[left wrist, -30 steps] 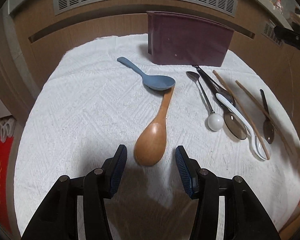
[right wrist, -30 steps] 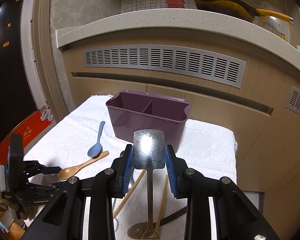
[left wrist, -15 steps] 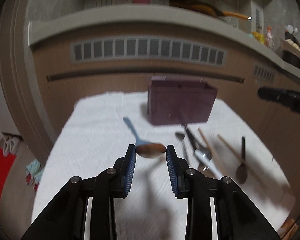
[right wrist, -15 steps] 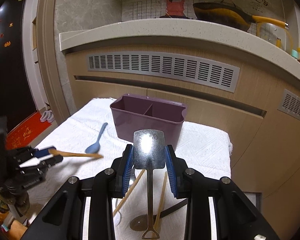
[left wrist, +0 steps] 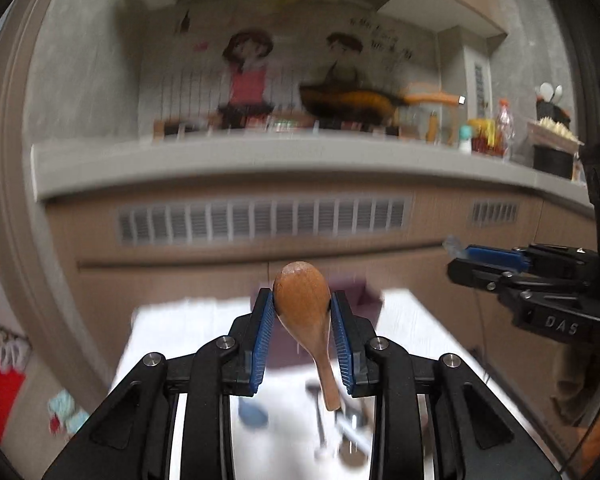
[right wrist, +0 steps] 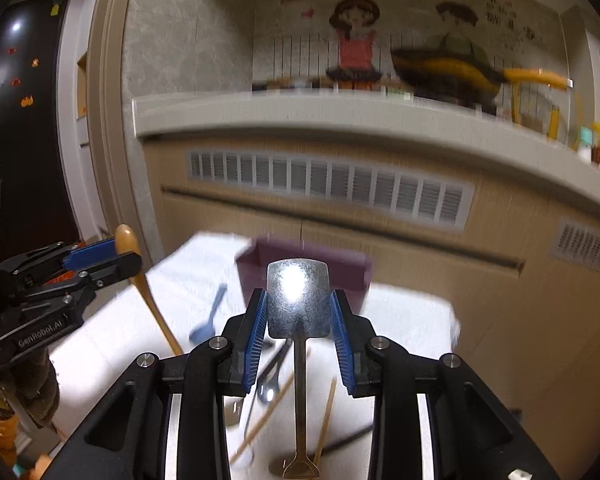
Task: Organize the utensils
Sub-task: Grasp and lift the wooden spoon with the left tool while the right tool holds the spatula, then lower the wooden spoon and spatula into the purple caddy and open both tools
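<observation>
While both views are motion-blurred, we can still read the grips. Far left in the right wrist view, our left gripper (right wrist: pixel 118 251) is up in the air beside the worktop (right wrist: pixel 404 320), its blue pads clamped on the bowl of the wooden spoon (right wrist: pixel 148 292) — bowl up, handle hanging down and tilted toward the white cloth. In the left wrist view the same wooden spoon (left wrist: pixel 306 320) sits between the left gripper (left wrist: pixel 302 322) pads, touching both.

Next along, on the cloth: a blue spoon (right wrist: pixel 210 320) lies loose, left of the purple holder (right wrist: pixel 348 272), which stands at the back of the worktop; we can't make out its compartments through the blur.

Centre — our right gripper (right wrist: pixel 299 322) is closed on the flat blade of a small metal shovel-shaped spoon (right wrist: pixel 299 300), blade up, handle hanging straight down between the fingers. Below it on the cloth we see loose cutlery: dark spoons (right wrist: pixel 272 376) and two wooden chopsticks (right wrist: pixel 326 420), one on each side of the hanging handle.

Far right of the left wrist view, the right gripper (left wrist: pixel 460 254) shows side-on, level with the cabinet front, well apart from the left one.
</observation>
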{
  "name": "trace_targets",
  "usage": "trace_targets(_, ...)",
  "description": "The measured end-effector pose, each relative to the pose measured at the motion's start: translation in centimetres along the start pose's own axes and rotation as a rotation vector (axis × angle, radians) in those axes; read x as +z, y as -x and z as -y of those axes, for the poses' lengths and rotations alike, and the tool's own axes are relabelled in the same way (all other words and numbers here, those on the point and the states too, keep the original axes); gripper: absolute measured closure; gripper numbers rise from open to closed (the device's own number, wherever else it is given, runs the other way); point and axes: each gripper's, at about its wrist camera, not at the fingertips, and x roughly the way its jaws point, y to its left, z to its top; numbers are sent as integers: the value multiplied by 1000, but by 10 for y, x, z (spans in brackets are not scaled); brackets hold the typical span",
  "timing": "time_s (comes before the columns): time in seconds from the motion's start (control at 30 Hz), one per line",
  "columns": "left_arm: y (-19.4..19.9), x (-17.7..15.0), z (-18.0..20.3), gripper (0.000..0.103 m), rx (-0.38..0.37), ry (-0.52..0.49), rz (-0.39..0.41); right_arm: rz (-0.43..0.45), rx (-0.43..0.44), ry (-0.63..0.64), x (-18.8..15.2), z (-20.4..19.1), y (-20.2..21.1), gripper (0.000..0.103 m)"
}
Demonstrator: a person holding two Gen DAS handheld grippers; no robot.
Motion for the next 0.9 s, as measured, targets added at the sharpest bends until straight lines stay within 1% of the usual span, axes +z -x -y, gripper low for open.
trace_targets(0.1, -11, 39, 6, 73, 9, -55, 79, 70, 4, -18, 37, 10, -2, 74)
trace_targets(0.17, -20, 61, 8, 73, 10, -82, 115, 137, -6, -37, 66, 20, -5, 74)
trace_targets(0.2, -26, 70, 8, 73, 11, -91, 126, 158, -7, -42, 73, 23, -7, 74)
trace_targets(0.27, -42, 84, 4, 73, 13, -98, 133, 222, -13, -63, 92, 33, -17, 74)
trace_targets(0.3, -53, 88, 1, 73, 11, -95, 126, 237, -18, -68, 96, 36, -21, 74)
trace_targets(0.37, -72, 91, -5, 73, 3, -85, 104, 257, -19, -90, 103, 45, -42, 73)
trace_targets(0.5, -113, 82, -19, 73, -13, -56, 42, 228, -10, -129, 100, 55, -87, 73)
trace_targets(0.6, -142, 63, -23, 73, -25, -47, -9, 207, -19, -148, 85, 61, -123, 73)
trace_targets(0.7, -175, 39, -24, 73, -32, -42, -67, 186, -54, -138, 67, 60, -153, 73)
trace_targets(0.8, -199, 17, -28, 73, -43, -10, -125, 125, -66, -148, 48, 64, -180, 73)
trace_targets(0.9, -214, 3, -29, 73, -50, 4, -162, 67, -66, -151, 28, 67, -197, 73)
